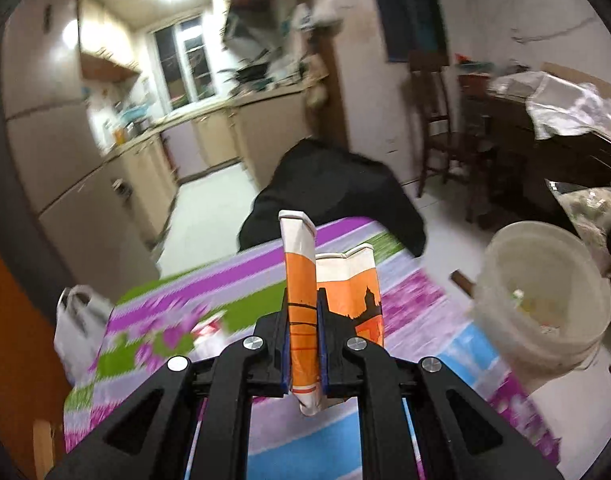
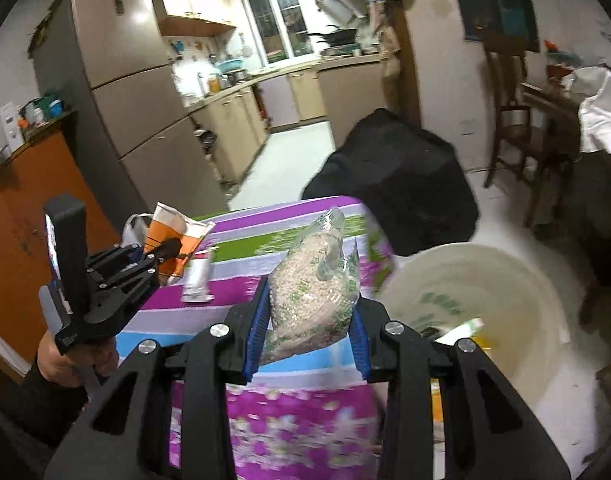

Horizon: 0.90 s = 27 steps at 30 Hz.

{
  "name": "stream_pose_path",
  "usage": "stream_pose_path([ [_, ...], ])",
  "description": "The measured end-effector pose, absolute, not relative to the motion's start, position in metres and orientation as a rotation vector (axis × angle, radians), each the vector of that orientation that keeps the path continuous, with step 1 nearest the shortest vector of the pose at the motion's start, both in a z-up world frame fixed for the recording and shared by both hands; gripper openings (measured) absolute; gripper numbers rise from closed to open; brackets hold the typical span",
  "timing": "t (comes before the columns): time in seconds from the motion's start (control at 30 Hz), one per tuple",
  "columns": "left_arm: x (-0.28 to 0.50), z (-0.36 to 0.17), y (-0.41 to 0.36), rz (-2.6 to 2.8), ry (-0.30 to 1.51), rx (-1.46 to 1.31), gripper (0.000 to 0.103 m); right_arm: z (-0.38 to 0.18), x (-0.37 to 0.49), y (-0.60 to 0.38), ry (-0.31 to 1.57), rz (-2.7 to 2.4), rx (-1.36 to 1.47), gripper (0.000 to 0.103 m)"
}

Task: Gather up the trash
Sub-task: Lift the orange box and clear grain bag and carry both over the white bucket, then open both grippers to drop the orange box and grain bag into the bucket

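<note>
Left wrist view: my left jaws (image 1: 304,332) pinch the flattened orange carton (image 1: 305,280), light and crushable, held low. Right jaws (image 2: 309,322) clamp the clear grain bag (image 2: 313,280), soft and slippery, mid-body. Bucket (image 2: 517,280) waits at three o'clock beside the desk (image 2: 265,420).

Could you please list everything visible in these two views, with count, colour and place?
Carton: one, orange and white, flattened, in the left gripper.
Bag: one, clear, full of pale grains, in the right gripper.
Bucket: one, whitish, right of the table, scraps inside.
Tablecloth: one, purple, green and blue stripes, on the table.
Packet: one, white, on the cloth.
Plastic bag: one, white, at the table's left edge.
Black cover: one, beyond the table.
Fridge: one, grey-brown, left.
Chair: one, dark wood, right wall.
Left gripper: black, shut on the carton.
Right gripper: black, blue pads, shut on the bag.
Hand: one, under the left gripper.
</note>
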State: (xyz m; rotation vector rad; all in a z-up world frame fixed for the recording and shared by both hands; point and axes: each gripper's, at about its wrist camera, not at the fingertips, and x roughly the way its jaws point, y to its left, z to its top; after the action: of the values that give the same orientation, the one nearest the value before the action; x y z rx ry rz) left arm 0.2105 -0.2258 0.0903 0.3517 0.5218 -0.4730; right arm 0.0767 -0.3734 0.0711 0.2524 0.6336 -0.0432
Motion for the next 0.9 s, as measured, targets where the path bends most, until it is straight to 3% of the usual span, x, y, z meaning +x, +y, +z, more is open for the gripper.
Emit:
stream_pose_path([
  [0.5, 0.177, 0.109, -0.444, -0.887, 0.545, 0.51, 0.011, 0.072, 0.054, -0.493, 0.866, -0.314, 0.247, 0.034],
  [0.7, 0.181, 0.088, -0.504, -0.983, 0.617, 0.57, 0.011, 0.048, 0.064, -0.515, 0.974, -0.341, 0.243, 0.034],
  [0.9, 0.187, 0.043, -0.516, -0.978, 0.685, 0.608, 0.011, 0.019, 0.07, -0.524, 1.03, -0.303, 0.263, 0.034],
])
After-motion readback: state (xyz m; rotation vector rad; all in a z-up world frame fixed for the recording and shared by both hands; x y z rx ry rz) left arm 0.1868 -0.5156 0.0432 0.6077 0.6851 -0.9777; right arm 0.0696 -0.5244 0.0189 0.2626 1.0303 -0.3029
